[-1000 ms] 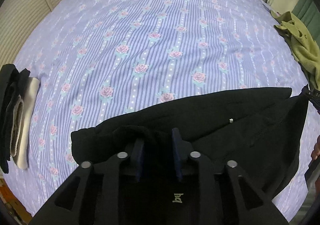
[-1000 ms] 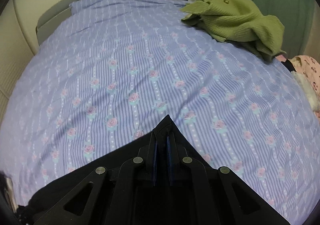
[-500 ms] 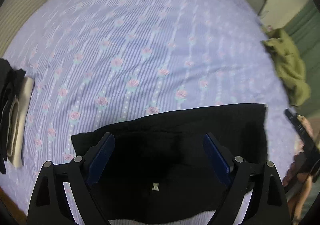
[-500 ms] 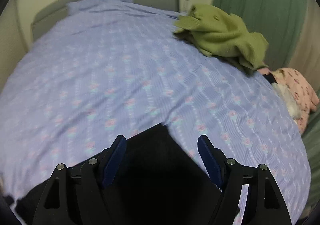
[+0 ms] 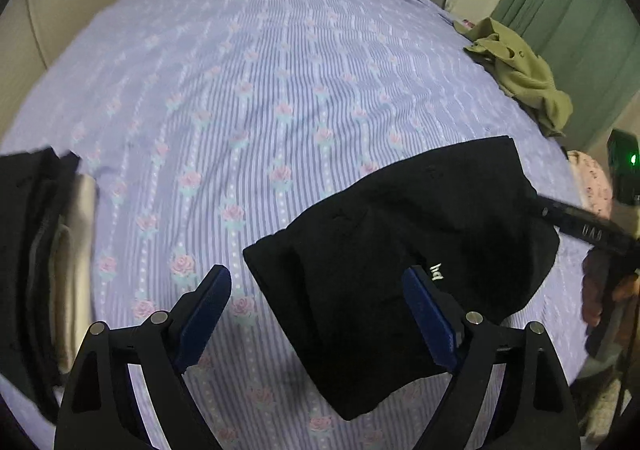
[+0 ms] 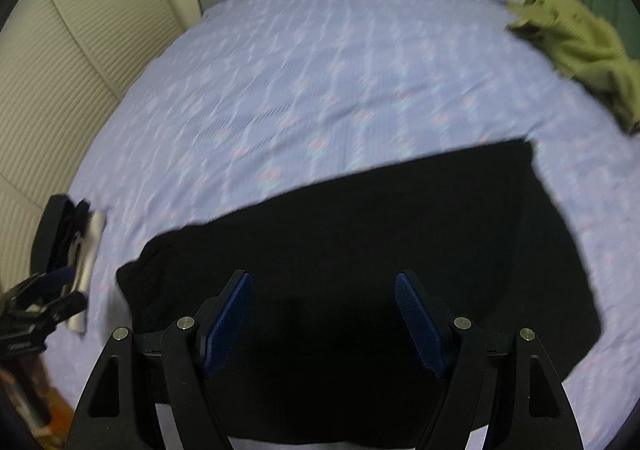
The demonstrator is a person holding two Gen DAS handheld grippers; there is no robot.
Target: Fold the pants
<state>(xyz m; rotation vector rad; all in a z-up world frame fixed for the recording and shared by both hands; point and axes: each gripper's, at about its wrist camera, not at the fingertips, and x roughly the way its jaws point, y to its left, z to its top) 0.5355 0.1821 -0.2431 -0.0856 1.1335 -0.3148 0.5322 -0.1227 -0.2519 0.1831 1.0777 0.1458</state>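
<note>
The black pants (image 5: 420,218) lie folded in a flat block on the flowered lilac bedsheet (image 5: 260,70), near the bed's front edge. My left gripper (image 5: 318,290) hovers over their left edge. Its jaws stand wide and are closing slightly; cloth lies below the gap, but the blue pads do not touch it. In the right wrist view the pants (image 6: 360,218) fill the lower middle. My right gripper (image 6: 324,290) hangs open above them, its pads clear of the fabric.
A stack of folded dark and cream clothes (image 5: 40,250) sits at the bed's left edge. An olive green garment (image 5: 524,78) lies crumpled at the far right, with a pink garment (image 5: 596,182) just off the bed. A grey headboard and green curtain stand behind.
Both grippers were shut on the pants' edge; both have let go and opened wide. They have drawn back and swung sideways, and the pants now rest flat on the sheet.
</note>
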